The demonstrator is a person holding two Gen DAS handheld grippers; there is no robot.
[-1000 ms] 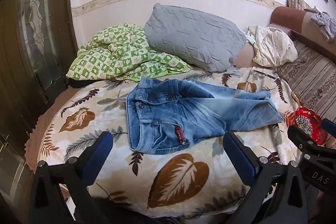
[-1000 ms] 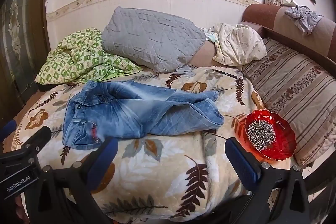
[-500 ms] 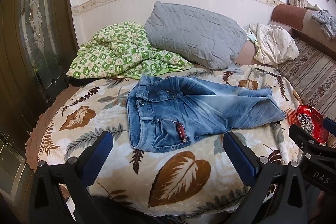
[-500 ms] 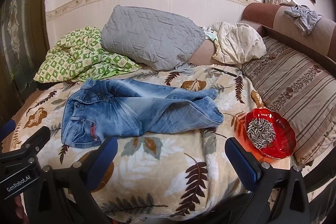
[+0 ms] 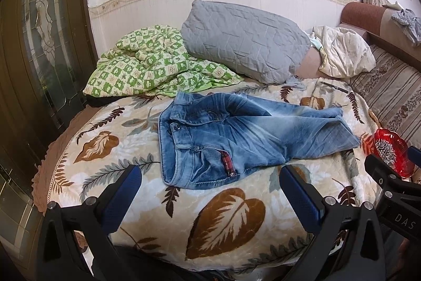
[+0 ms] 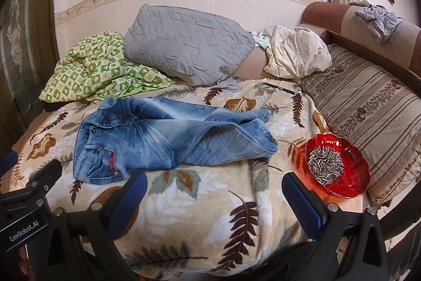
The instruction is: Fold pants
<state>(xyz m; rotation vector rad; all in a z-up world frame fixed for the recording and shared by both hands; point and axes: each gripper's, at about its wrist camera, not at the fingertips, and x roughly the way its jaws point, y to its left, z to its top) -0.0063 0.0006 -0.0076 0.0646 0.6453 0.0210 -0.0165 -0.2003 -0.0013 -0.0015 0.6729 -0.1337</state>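
A pair of faded blue jeans (image 5: 236, 133) (image 6: 163, 133) lies on a leaf-print blanket (image 5: 226, 217) (image 6: 200, 210) covering the bed, waistband to the left and legs running right, roughly doubled over each other. My left gripper (image 5: 210, 191) hangs open near the bed's front edge, just short of the waistband, with nothing between its blue pads. My right gripper (image 6: 214, 191) is open too, in front of the legs, and holds nothing. Each gripper's body shows at the edge of the other's view.
A red glass bowl of sunflower seeds (image 6: 336, 165) (image 5: 392, 152) sits on the blanket's right edge by a striped cushion (image 6: 368, 107). Behind the jeans lie a grey pillow (image 5: 244, 41), a green checked quilt (image 5: 152, 67), a cream bundle (image 6: 297, 54) and a pen (image 6: 279, 87). A glazed door (image 5: 39, 44) stands left.
Both grippers have shifted slightly; the jeans now appear a little higher in both views. The jeans themselves have not moved and both grippers stay open.
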